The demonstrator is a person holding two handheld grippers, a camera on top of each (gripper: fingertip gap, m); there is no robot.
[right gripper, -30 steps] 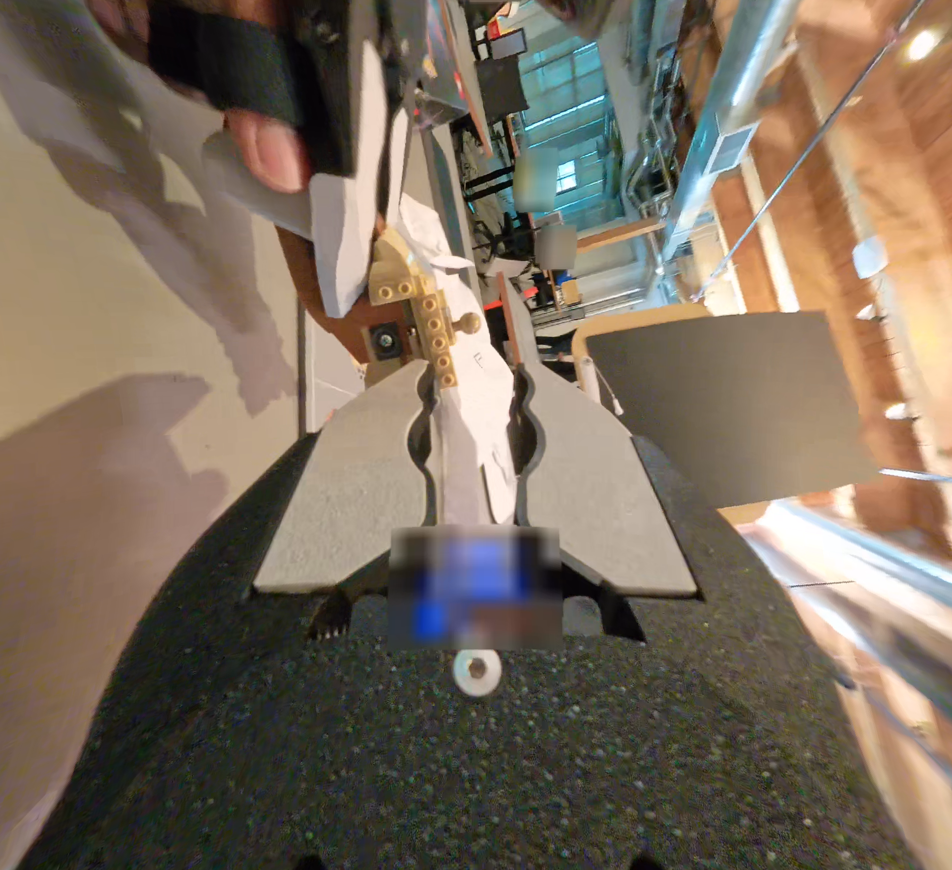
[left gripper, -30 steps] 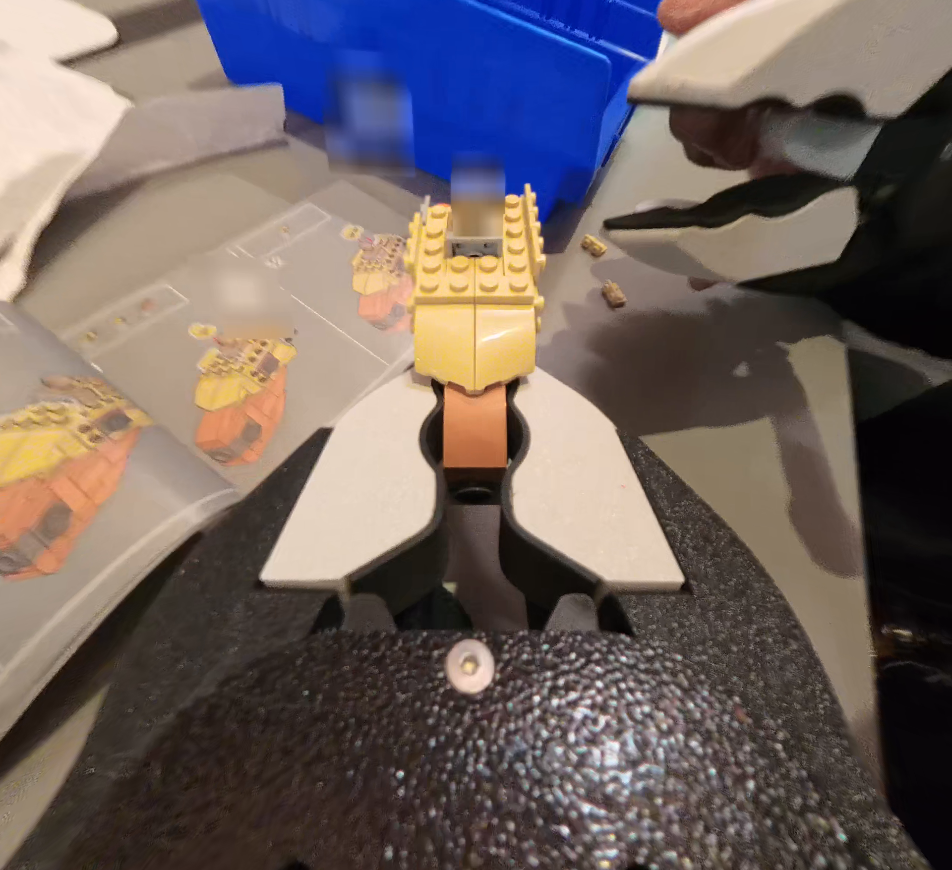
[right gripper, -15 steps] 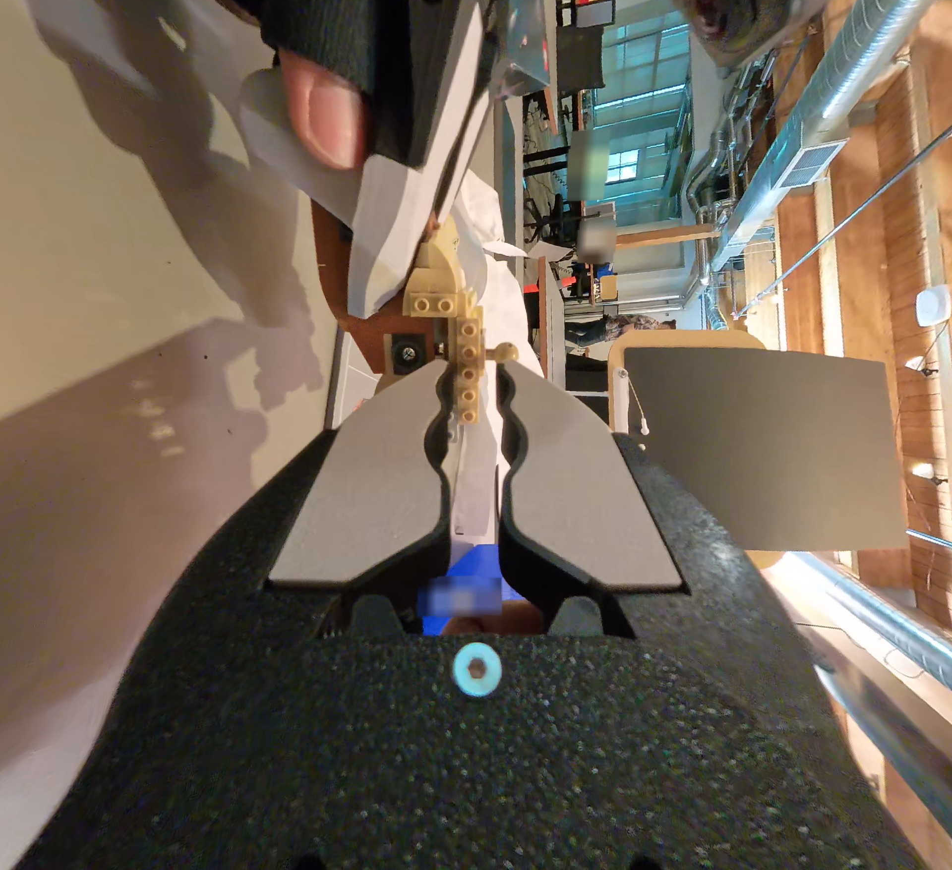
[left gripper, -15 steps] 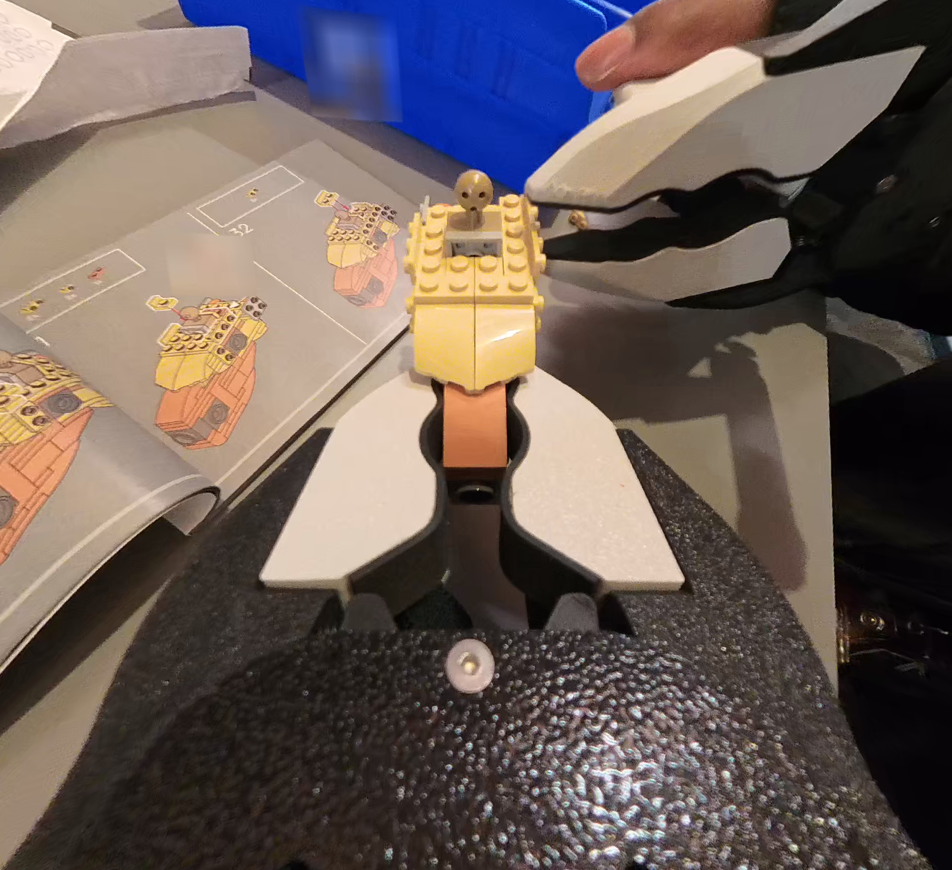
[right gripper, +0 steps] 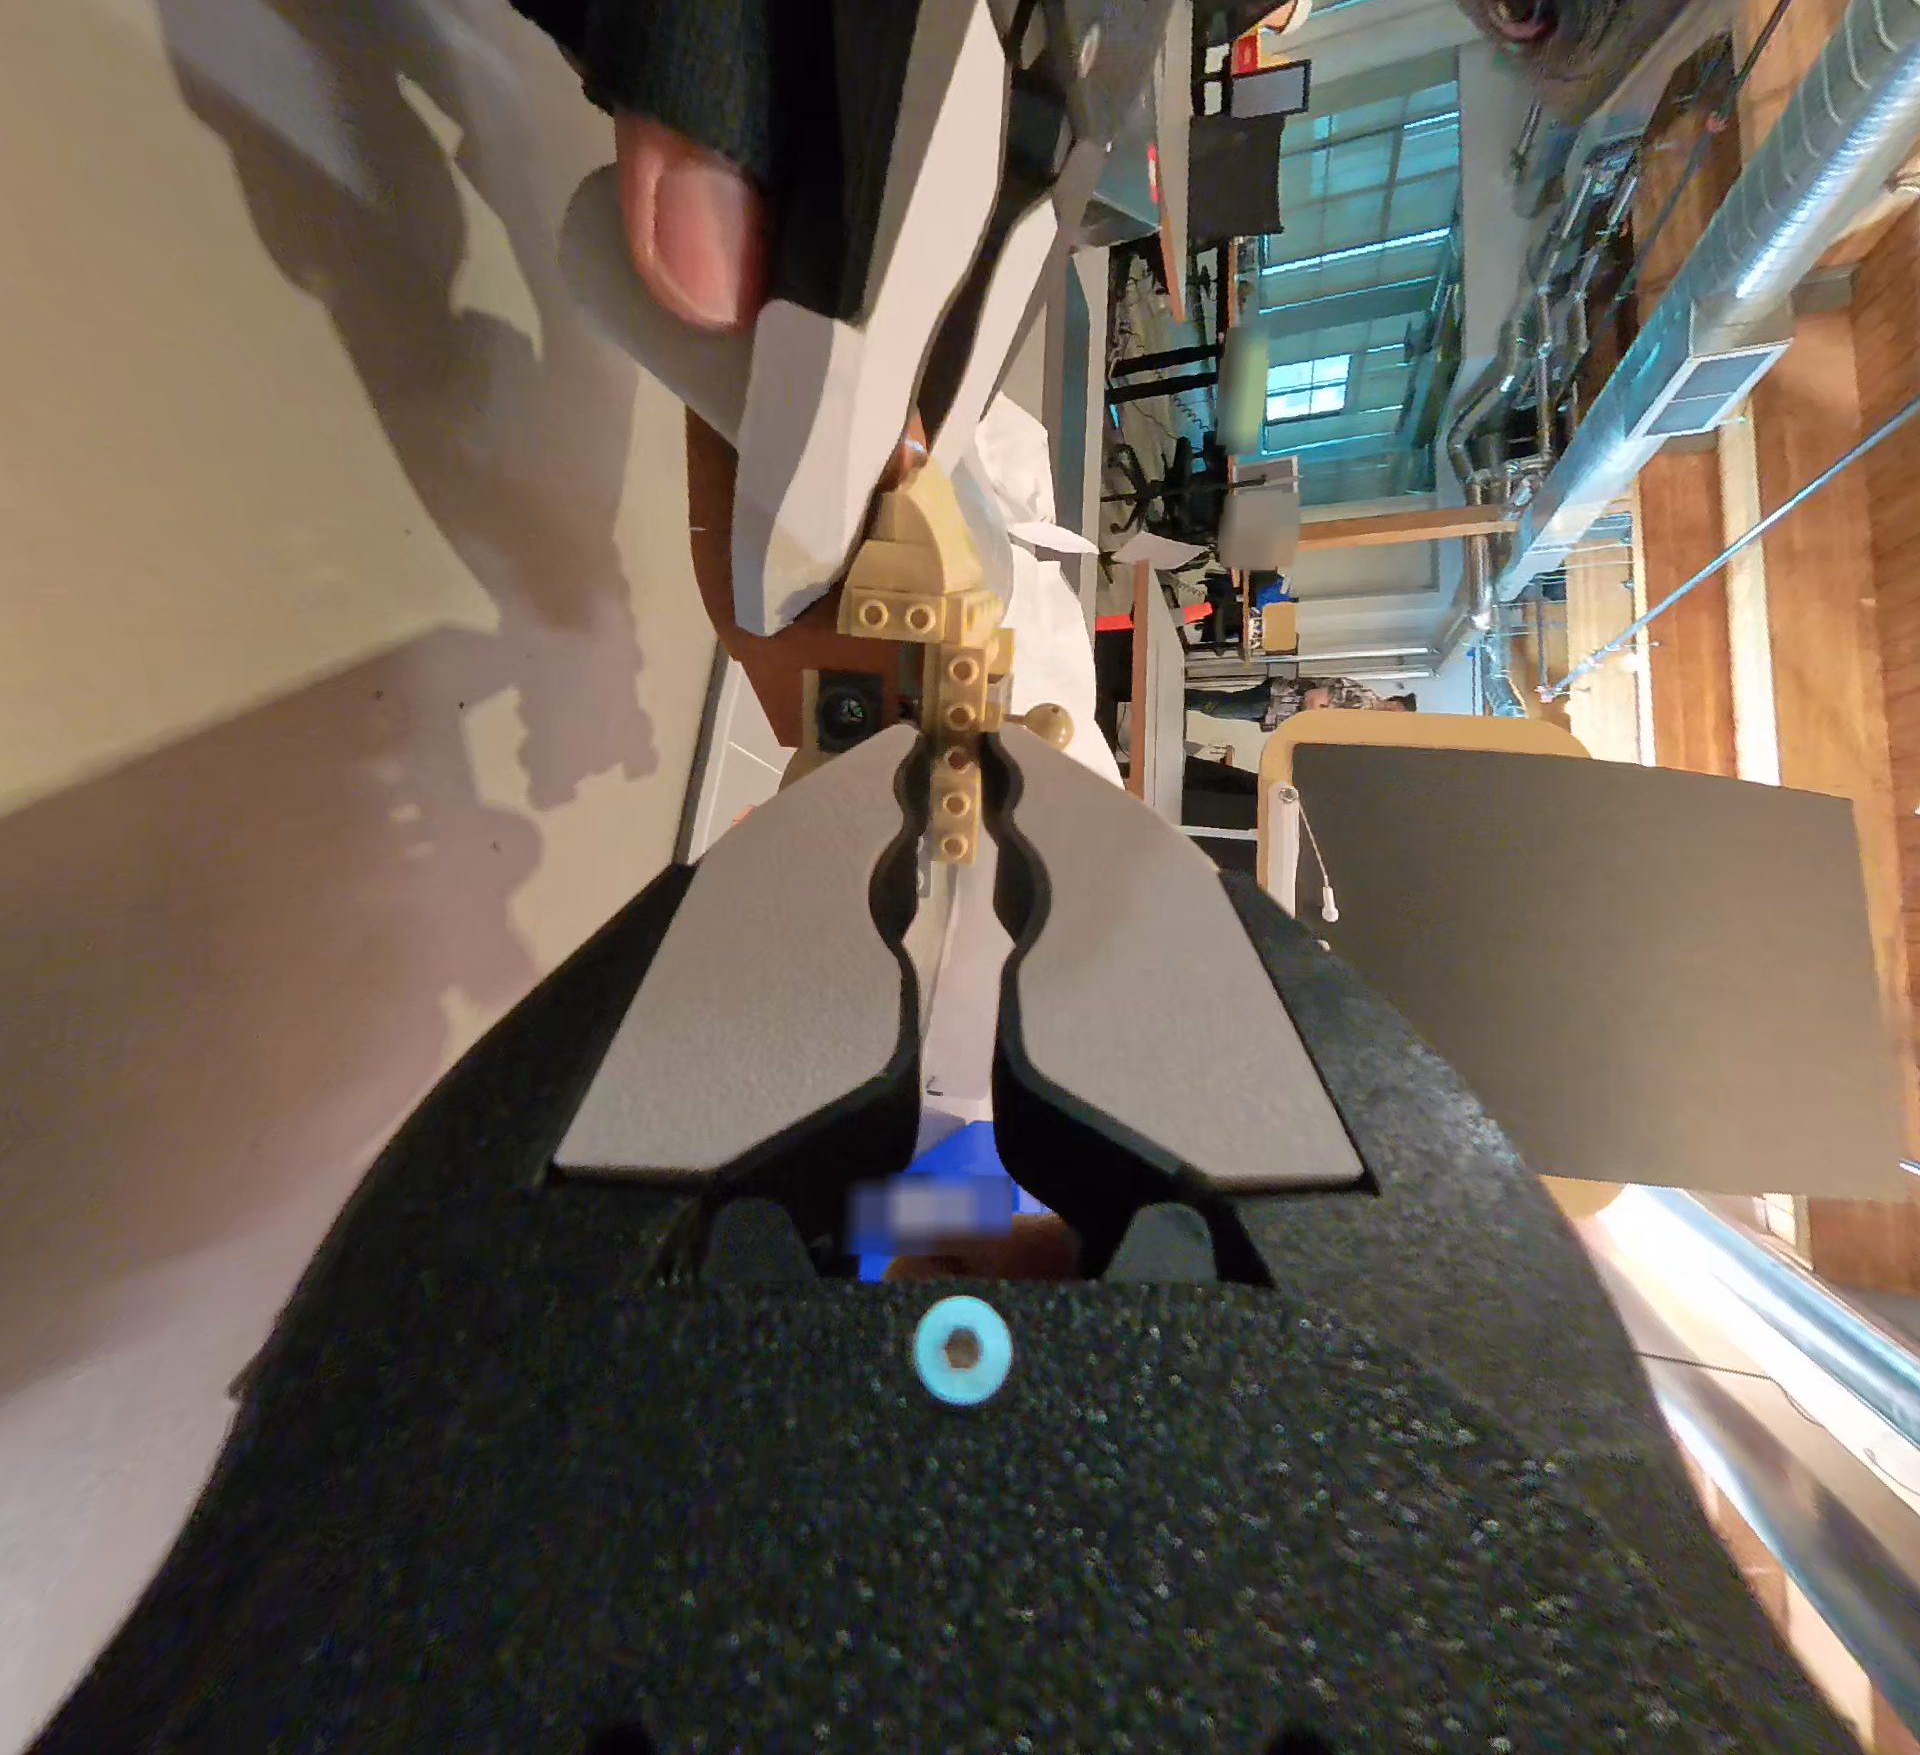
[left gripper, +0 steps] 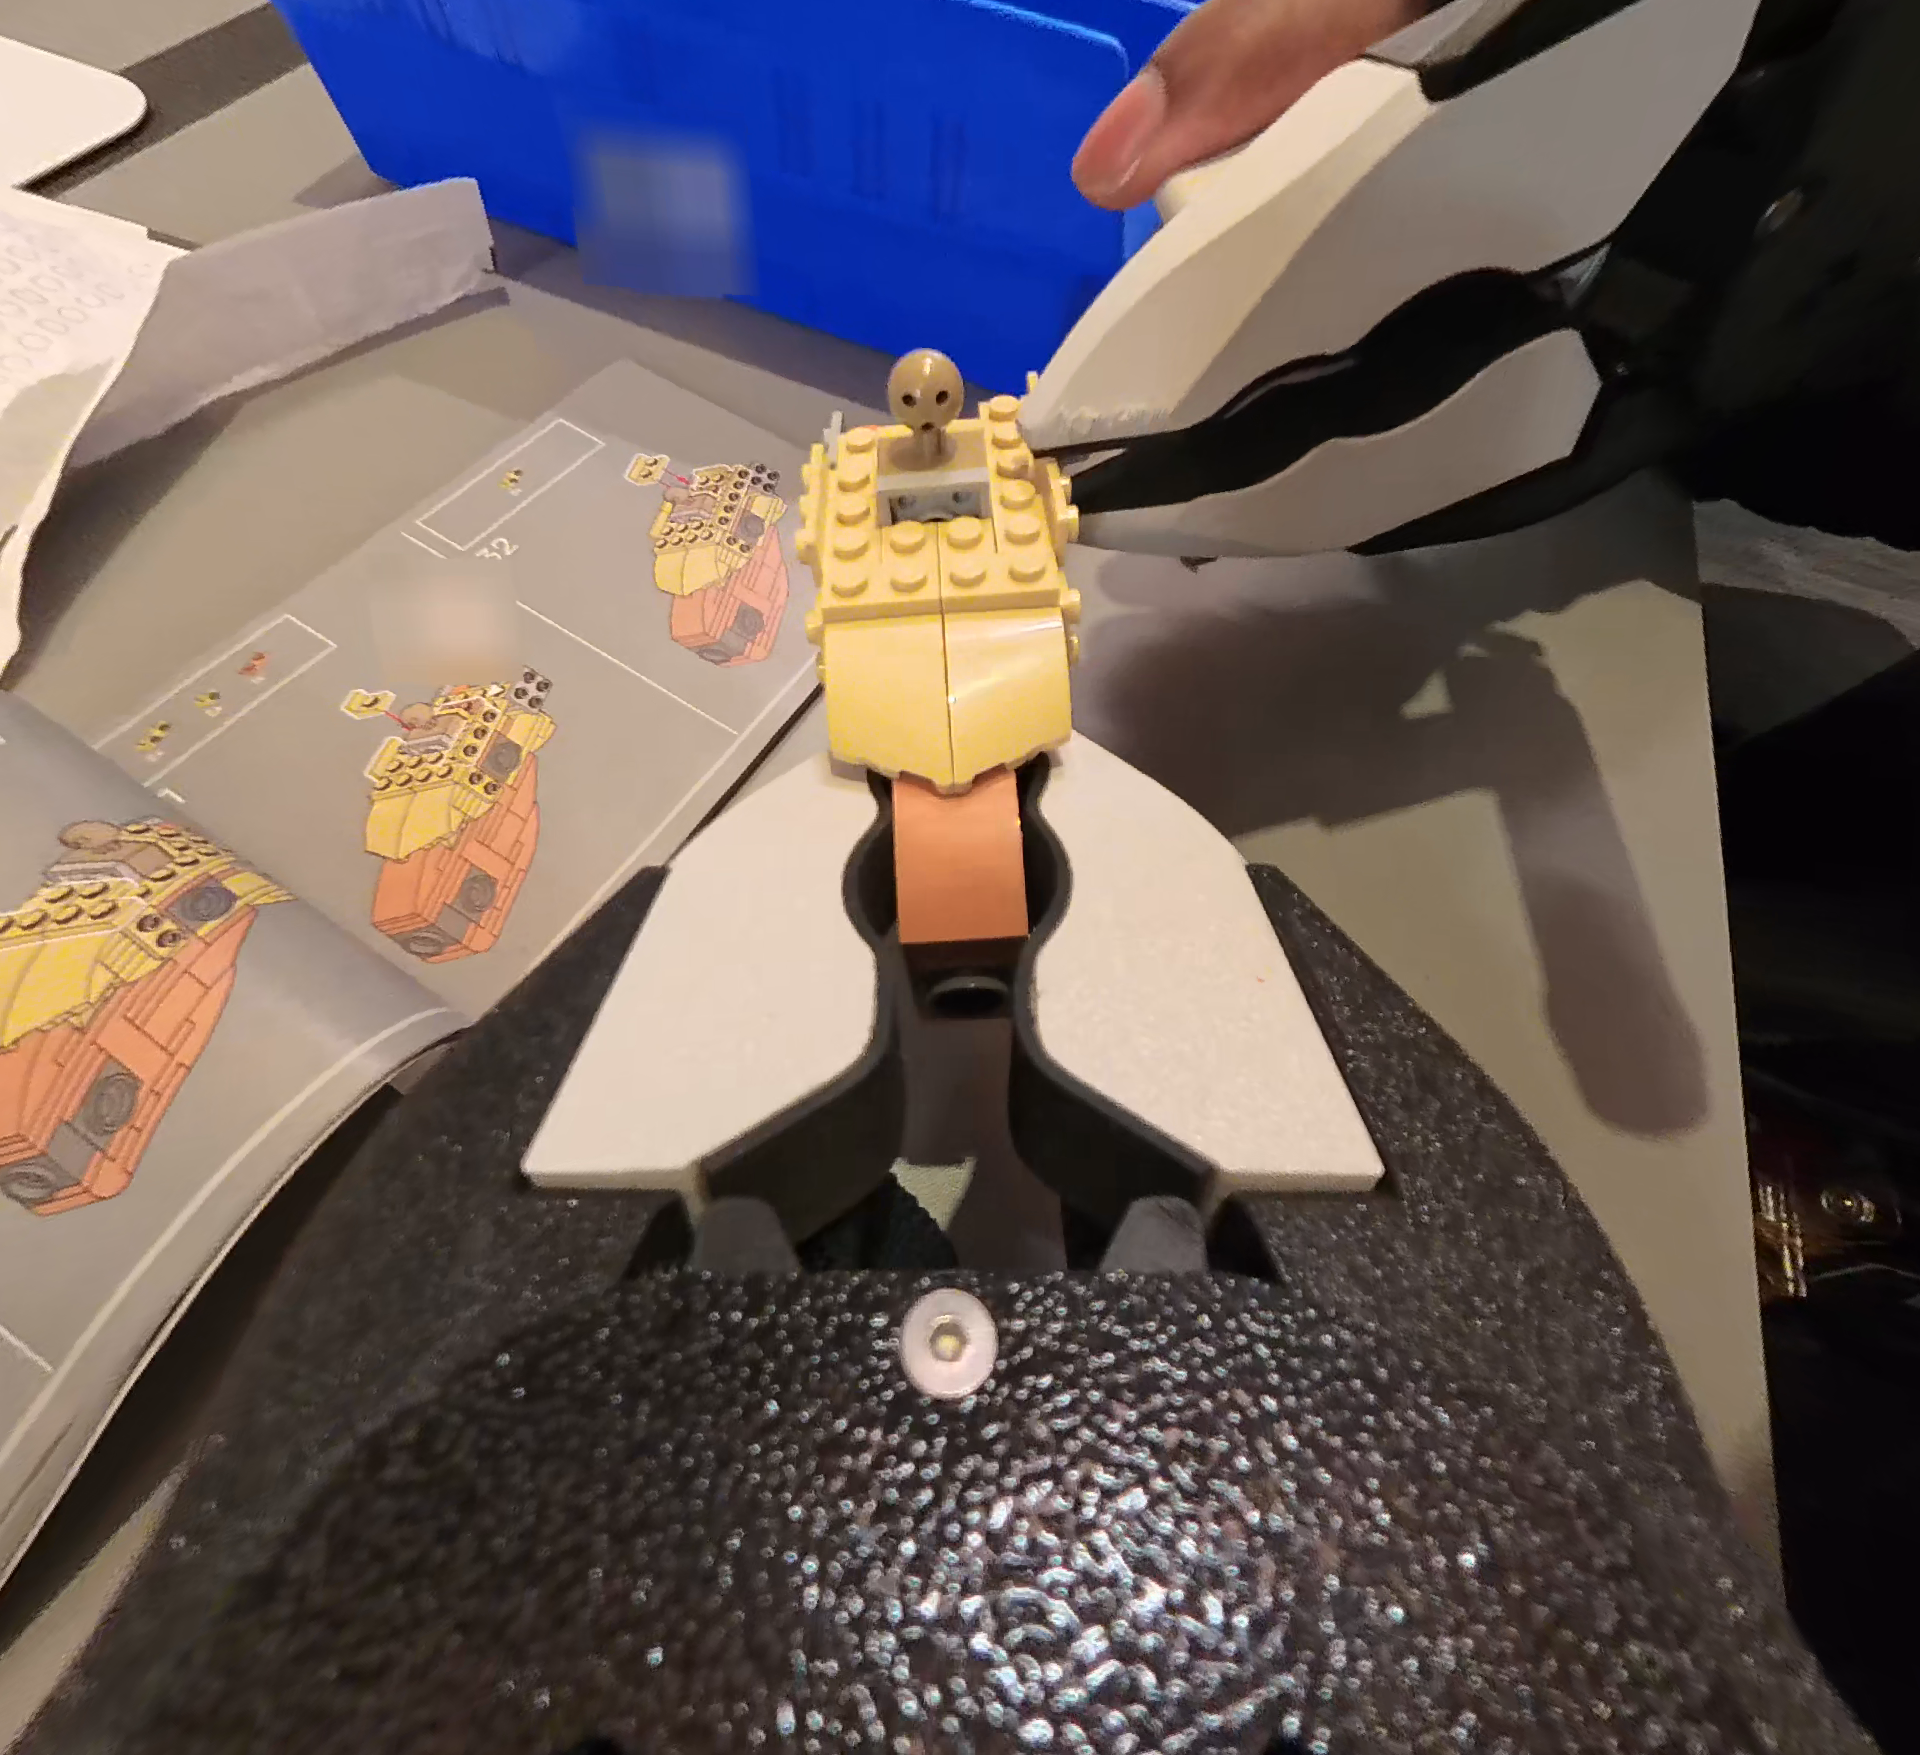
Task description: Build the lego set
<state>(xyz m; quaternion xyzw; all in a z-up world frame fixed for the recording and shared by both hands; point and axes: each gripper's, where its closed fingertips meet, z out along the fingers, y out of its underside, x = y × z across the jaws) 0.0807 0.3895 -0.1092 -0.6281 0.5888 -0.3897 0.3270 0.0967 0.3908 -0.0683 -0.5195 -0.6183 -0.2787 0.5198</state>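
Note:
My left gripper (left gripper: 956,775) is shut on the orange base of a lego model (left gripper: 940,625) with a yellow studded top. It holds the model above the table. A tan knob piece (left gripper: 923,401) stands at the model's far end. My right gripper (left gripper: 1055,464) comes in from the right, and its jaws pinch the model's right edge. In the right wrist view the right gripper (right gripper: 951,755) is closed around the tan studded plate (right gripper: 958,796) of the model (right gripper: 914,604). The left gripper's finger (right gripper: 821,500) and a thumb show above it.
An open instruction booklet (left gripper: 343,718) lies on the grey table at the left. A blue plastic bin (left gripper: 727,43) stands behind the model. White and grey papers (left gripper: 260,292) lie at the far left. The table's edge (left gripper: 1714,874) runs down the right. The gap from one gripper's tips to the other's is roughly 4 cm.
My right gripper has moved in from the right and closed its jaws on the model's right edge. The left gripper keeps its hold on the model.

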